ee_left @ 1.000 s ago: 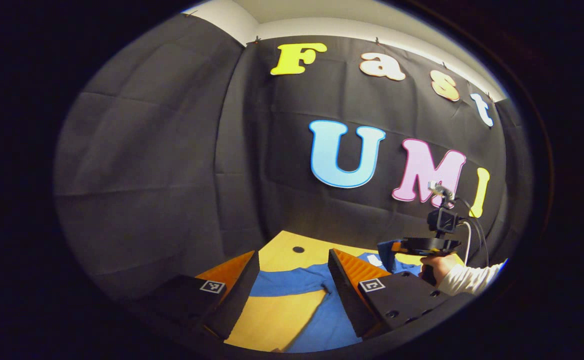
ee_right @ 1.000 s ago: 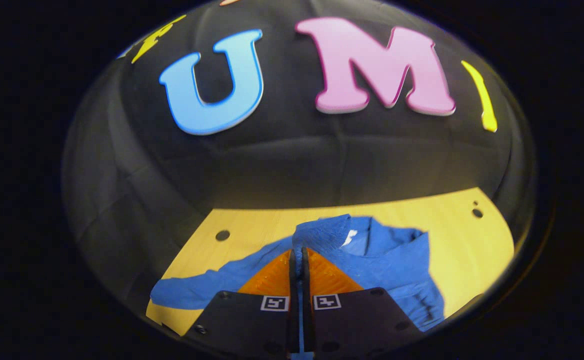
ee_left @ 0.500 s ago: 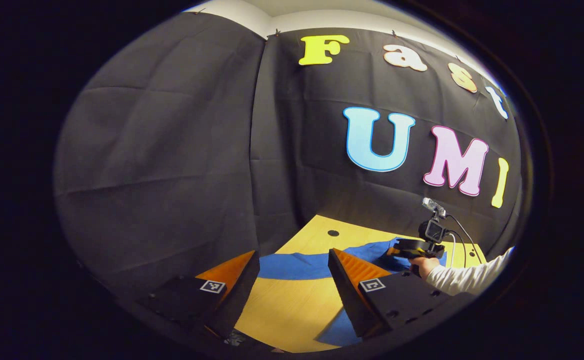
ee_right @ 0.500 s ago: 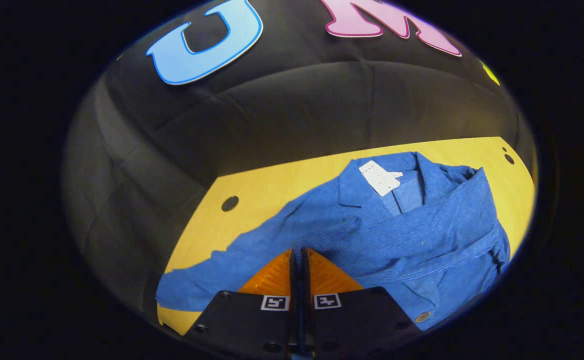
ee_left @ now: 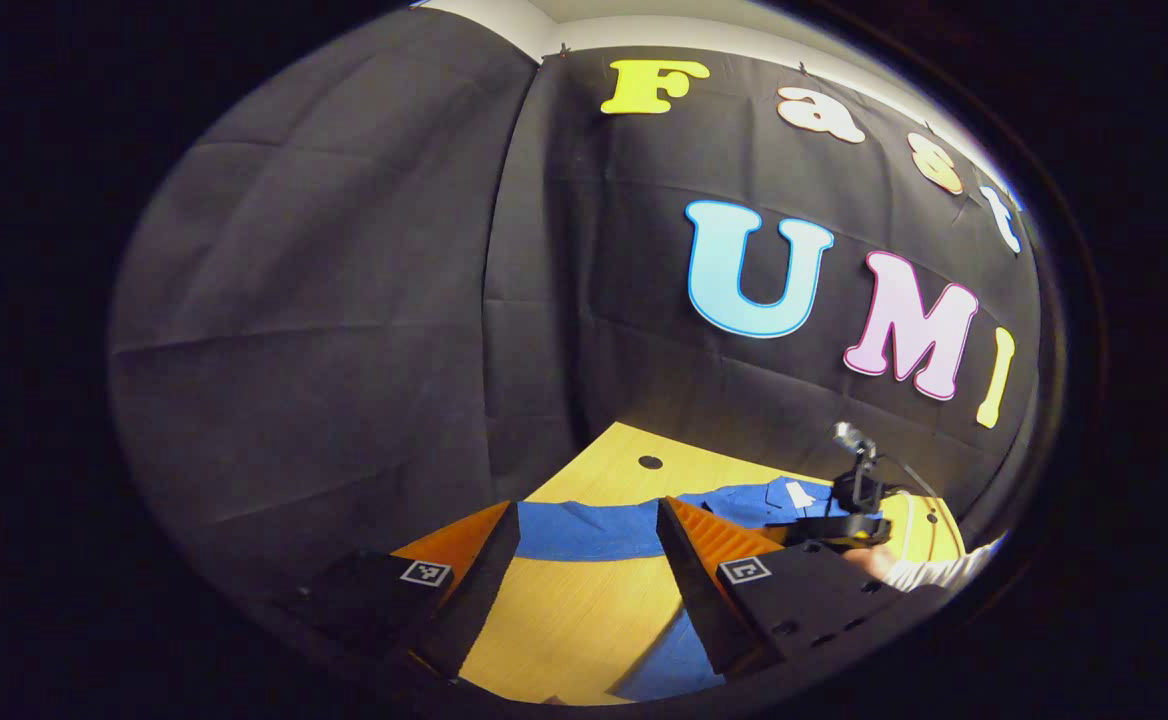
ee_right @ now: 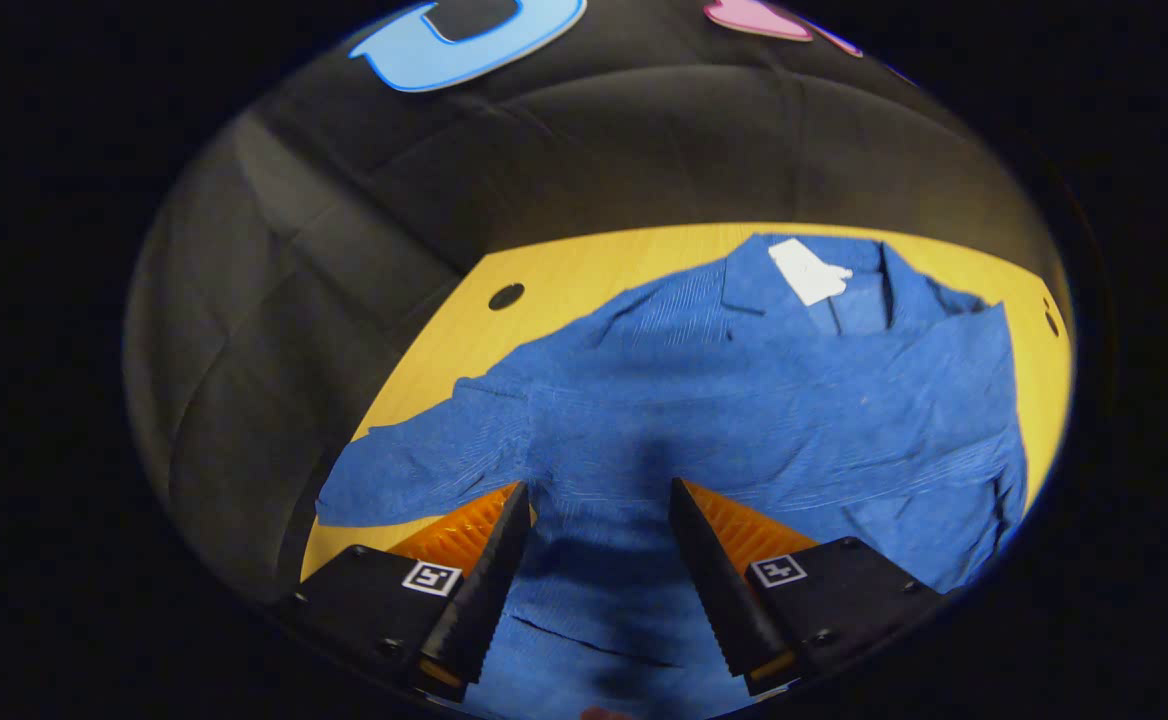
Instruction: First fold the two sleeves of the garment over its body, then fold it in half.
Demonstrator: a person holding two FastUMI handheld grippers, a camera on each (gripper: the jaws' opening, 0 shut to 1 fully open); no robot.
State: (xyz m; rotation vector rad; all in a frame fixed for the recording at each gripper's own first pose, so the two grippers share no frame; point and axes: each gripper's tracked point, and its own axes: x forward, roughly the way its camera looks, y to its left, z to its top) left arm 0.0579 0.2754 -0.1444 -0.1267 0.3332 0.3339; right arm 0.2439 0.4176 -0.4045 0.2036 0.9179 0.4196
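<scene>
The blue garment [ee_right: 744,420] runs past the view's lower edge; its hem perhaps lies beyond.

- A light wooden surface [ee_right: 564,275] with small round holes [ee_right: 506,296] near its far corners stands against the booth's black cloth wall.
- A blue collared jacket [ee_right: 744,400] lies spread flat on the surface, collar and white neck label [ee_right: 807,271] toward the far edge, one sleeve [ee_right: 414,470] stretched toward the left edge.
</scene>
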